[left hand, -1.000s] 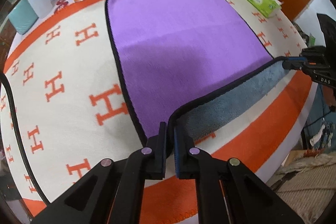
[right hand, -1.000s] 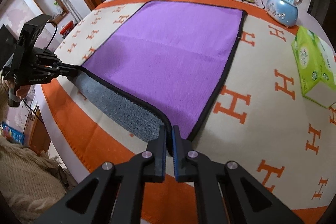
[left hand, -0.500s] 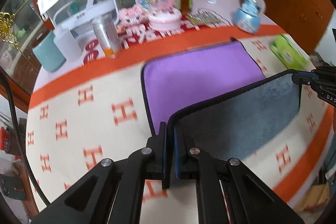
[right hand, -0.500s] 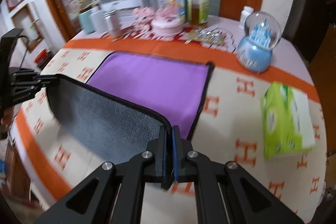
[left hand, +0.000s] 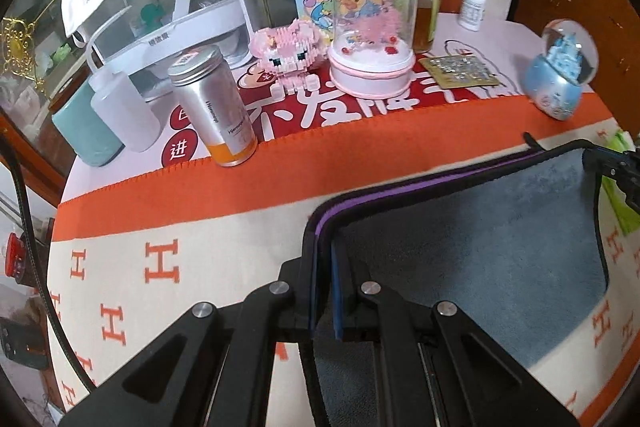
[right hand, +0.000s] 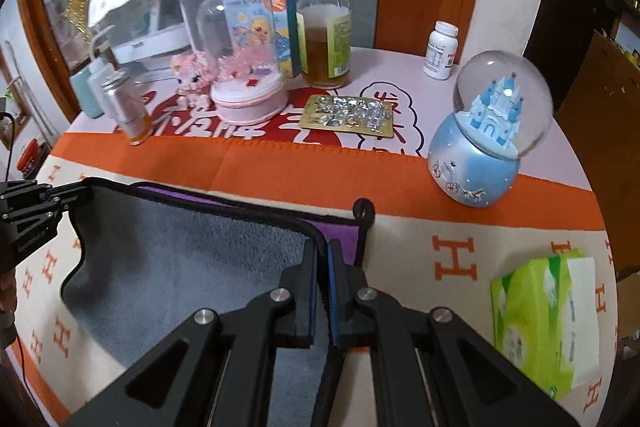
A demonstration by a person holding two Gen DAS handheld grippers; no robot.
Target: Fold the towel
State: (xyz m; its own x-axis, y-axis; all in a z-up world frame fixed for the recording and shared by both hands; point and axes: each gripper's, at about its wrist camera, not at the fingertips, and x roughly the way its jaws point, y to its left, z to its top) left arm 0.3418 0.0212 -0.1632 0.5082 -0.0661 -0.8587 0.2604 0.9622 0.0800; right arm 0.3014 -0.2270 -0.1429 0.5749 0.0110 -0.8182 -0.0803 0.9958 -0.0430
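Towel (left hand: 472, 243) corners pinched by left tool (left hand: 322, 291) & right tool (right hand: 322, 295); blanket (left hand: 160, 227) printed w/ orange "H".

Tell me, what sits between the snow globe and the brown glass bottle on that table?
In the right wrist view, a gold blister pack of foil-wrapped pieces lies flat between the snow globe and the bottle.

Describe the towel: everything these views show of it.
The towel is a plush cloth, purple on one face and grey on the other, edged all round in black binding. It is folded over on itself: the grey underside faces up, and only a thin purple strip shows along the far edge. The left tool pinches one carried corner, the right tool the other, both held near the far edge. A small black loop sticks out at the far right corner. The towel lies on the orange-and-cream tablecloth.
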